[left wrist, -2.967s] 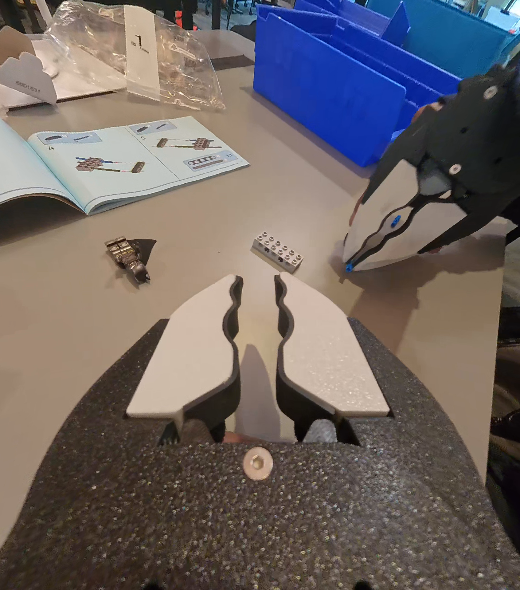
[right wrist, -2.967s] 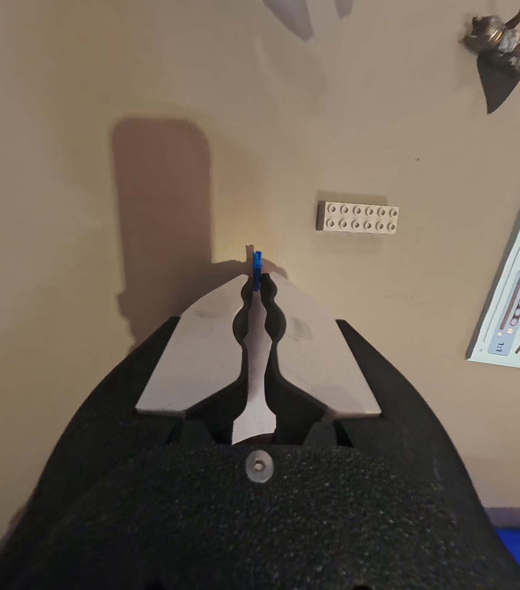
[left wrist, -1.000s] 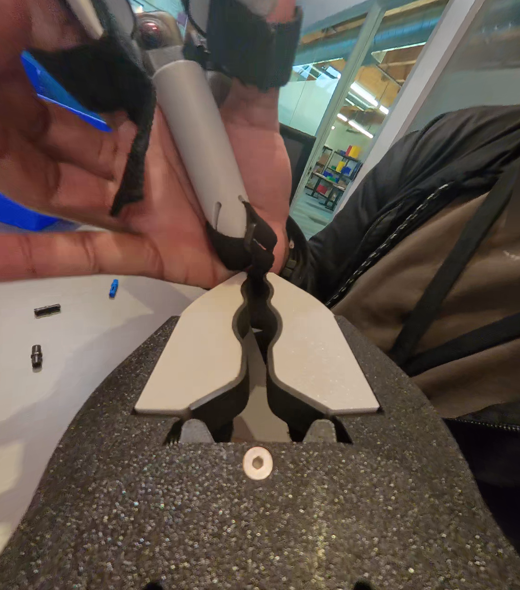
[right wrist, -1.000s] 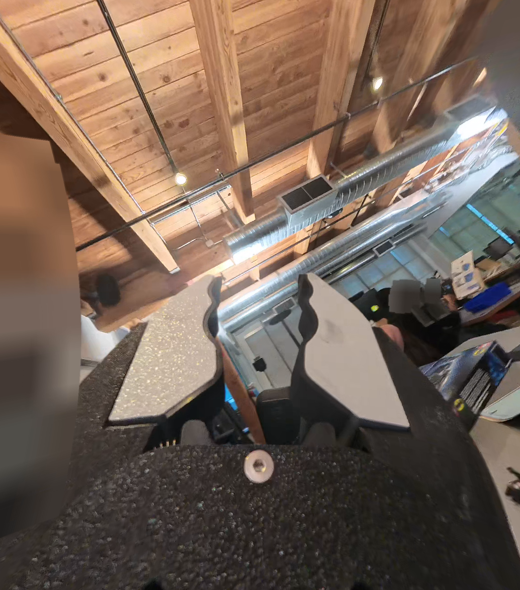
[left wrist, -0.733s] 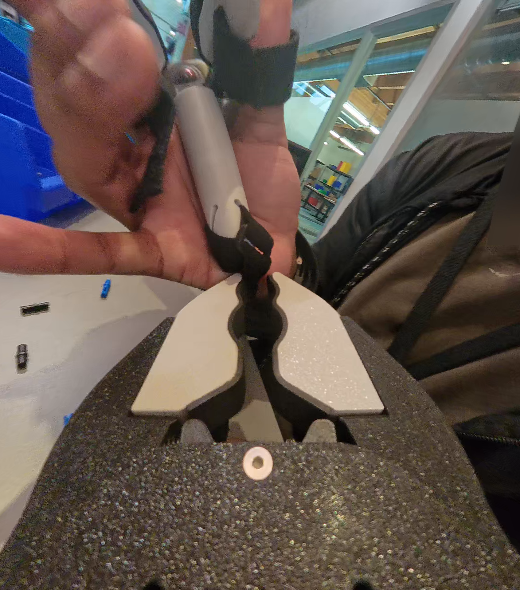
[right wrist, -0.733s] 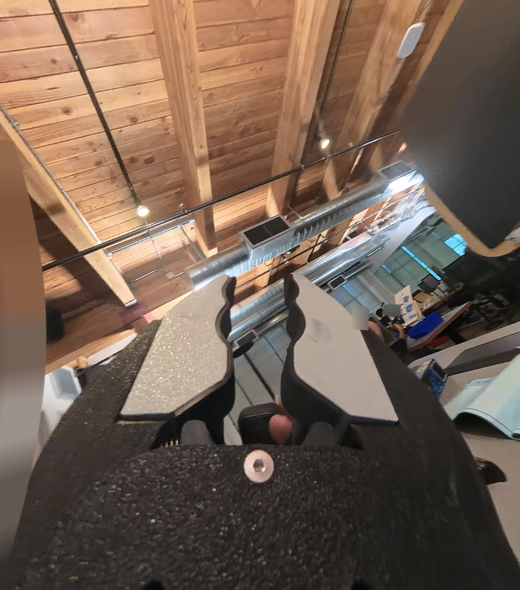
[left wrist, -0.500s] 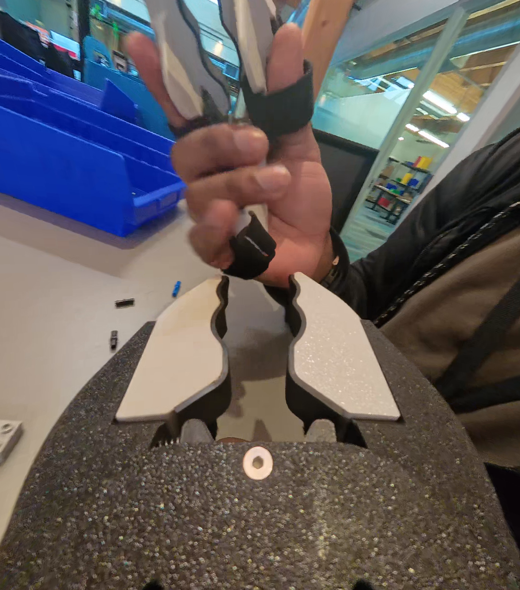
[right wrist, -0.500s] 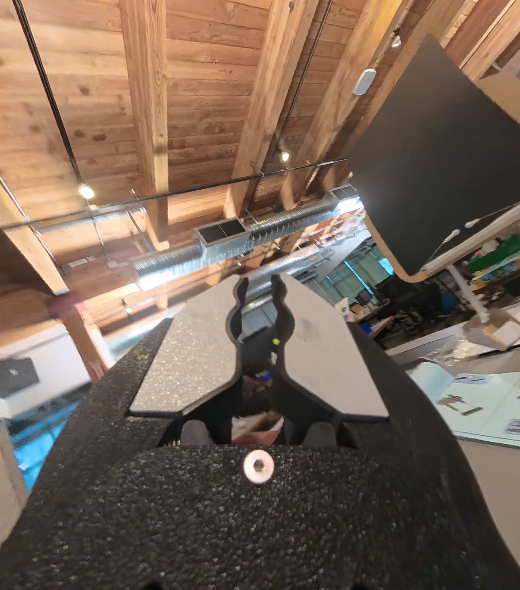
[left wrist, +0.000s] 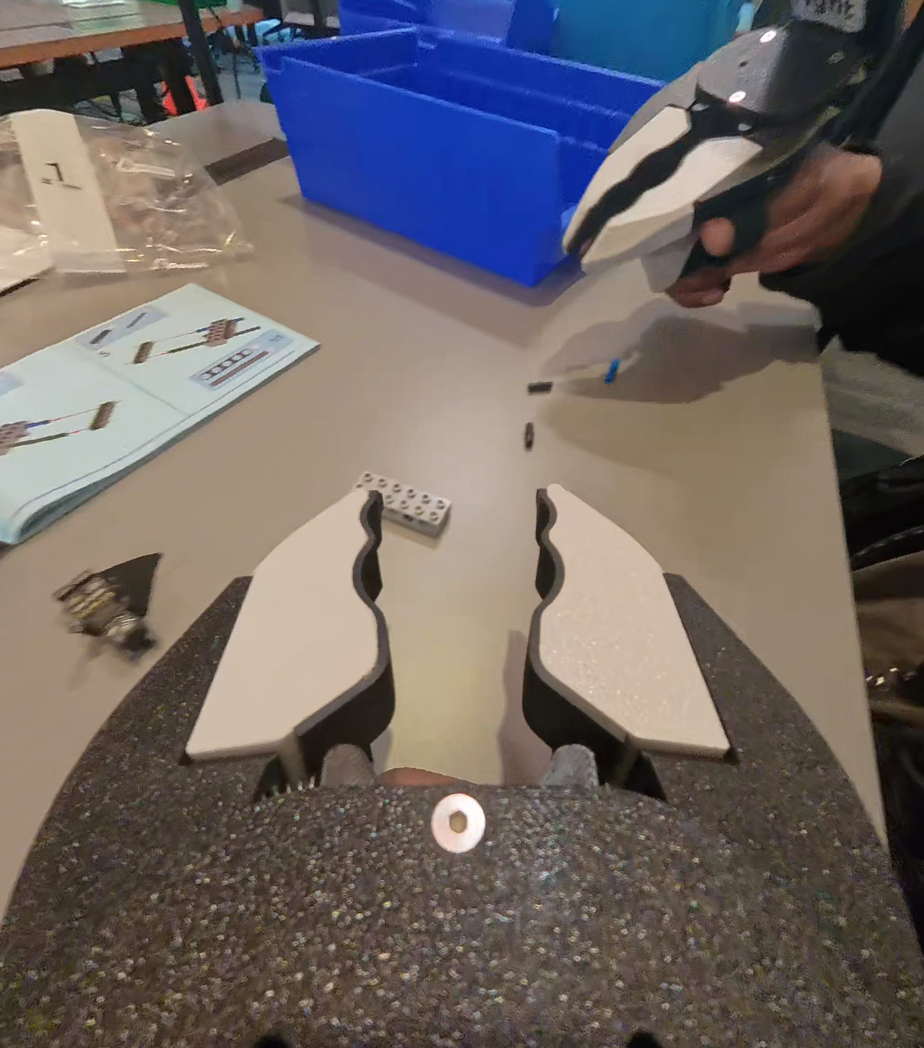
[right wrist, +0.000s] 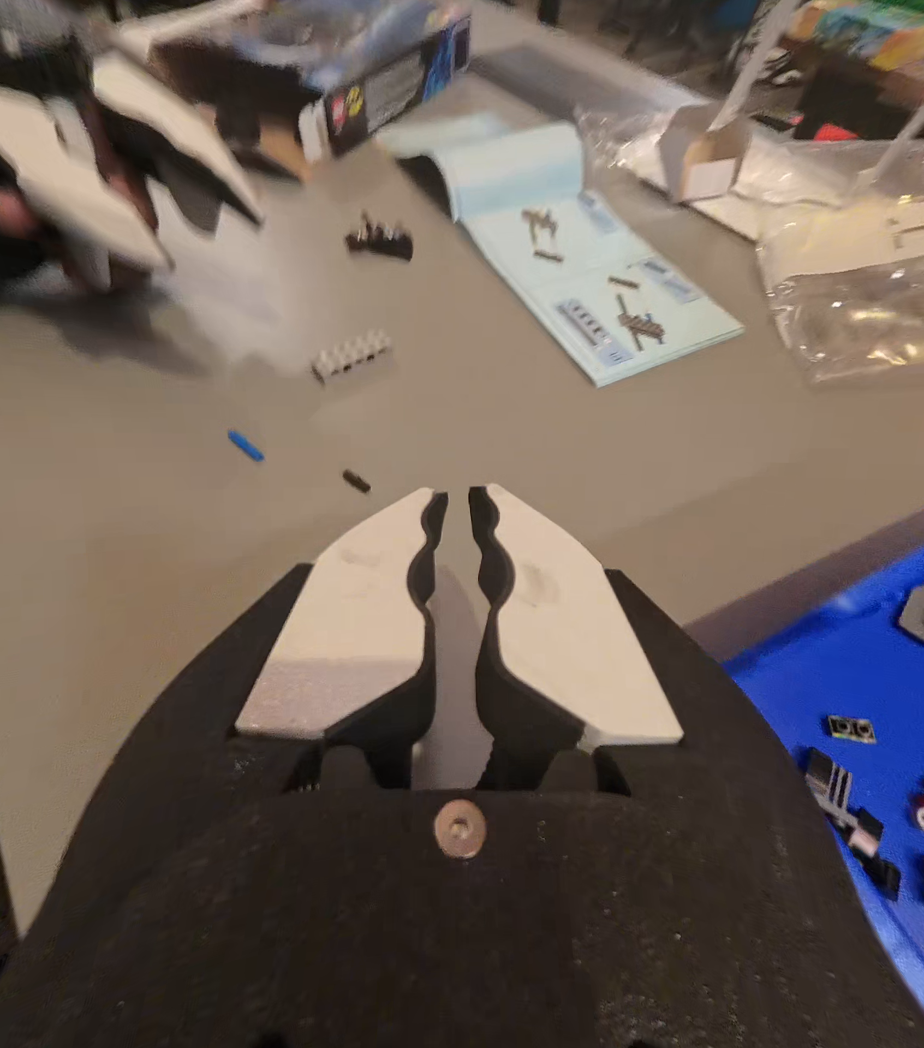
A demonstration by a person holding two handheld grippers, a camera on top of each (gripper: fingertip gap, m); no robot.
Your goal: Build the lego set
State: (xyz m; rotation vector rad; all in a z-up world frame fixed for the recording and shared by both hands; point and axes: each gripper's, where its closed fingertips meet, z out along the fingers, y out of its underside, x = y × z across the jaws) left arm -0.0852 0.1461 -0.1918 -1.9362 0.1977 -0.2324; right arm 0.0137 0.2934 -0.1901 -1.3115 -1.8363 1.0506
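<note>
Left hand-held gripper [left wrist: 456, 499] gapes empty over worktop [left wrist: 448, 340], grey brick [left wrist: 404, 503] just ahead; right hand-held gripper [right wrist: 458, 494] nearly closed, nothing btwn pads, black pin [right wrist: 356, 481] beside.

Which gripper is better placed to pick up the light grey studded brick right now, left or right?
Left, I'd say. The left gripper is open and empty, with the grey brick just past its fingertips. The right gripper is nearly closed, empty, and farther from that brick, nearer a small black pin.
</note>
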